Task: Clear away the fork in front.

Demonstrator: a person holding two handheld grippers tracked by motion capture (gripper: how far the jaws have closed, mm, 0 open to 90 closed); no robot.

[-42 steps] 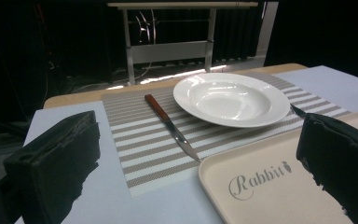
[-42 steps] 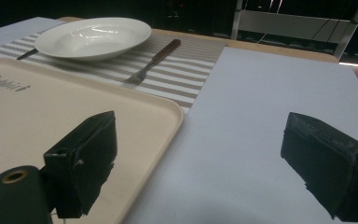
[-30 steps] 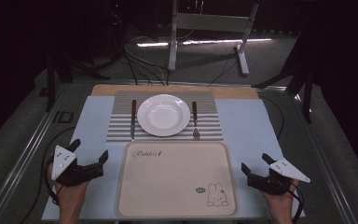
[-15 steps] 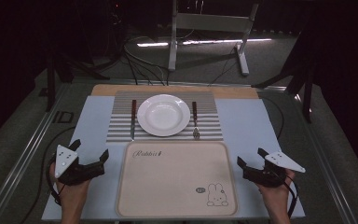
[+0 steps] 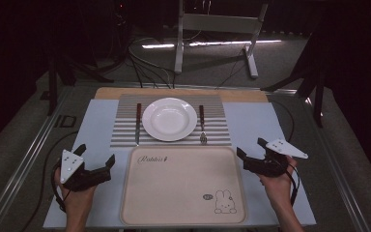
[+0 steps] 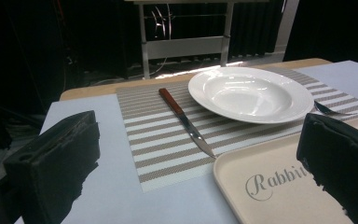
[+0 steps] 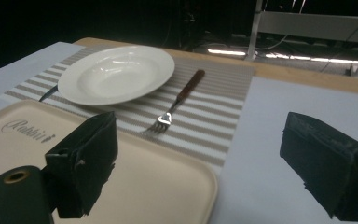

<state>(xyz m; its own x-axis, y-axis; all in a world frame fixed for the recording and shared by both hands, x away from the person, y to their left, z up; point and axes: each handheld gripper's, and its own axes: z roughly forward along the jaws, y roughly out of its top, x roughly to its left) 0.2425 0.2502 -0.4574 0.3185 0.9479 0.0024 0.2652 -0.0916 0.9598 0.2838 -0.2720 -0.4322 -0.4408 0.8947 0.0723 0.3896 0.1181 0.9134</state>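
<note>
**Nothing lifted yet: both grippers wait at the tray's sides**

The work looks barely begun. The left gripper [image 5: 94,162] hovers off the tray's [image 5: 183,212] left edge, jaws spread and empty; the right gripper [image 5: 251,153] hangs off its right edge, likewise released, holding nothing. The tray lies bare at the table's [image 5: 101,121] near edge, between the two. Behind it, toward the far edge, the striped mat [image 5: 125,104] carries the plate [image 5: 169,119] in the middle, the knife [image 5: 137,123] just left of it and the fork [image 5: 202,124] just right. All three appear untouched, so any moving of plate or cutlery onto the tray is, by my judgement, still wholly ahead.

The high view gives the whole layout, both hands and a rabbit drawing at the tray's near right corner. The left gripper view adds the knife's [image 6: 186,123] reddish handle and blade pointing toward the tray. The right gripper view shows the fork's [image 7: 177,102] tines nearest the tray [image 7: 177,186], apart from its rim.
</note>
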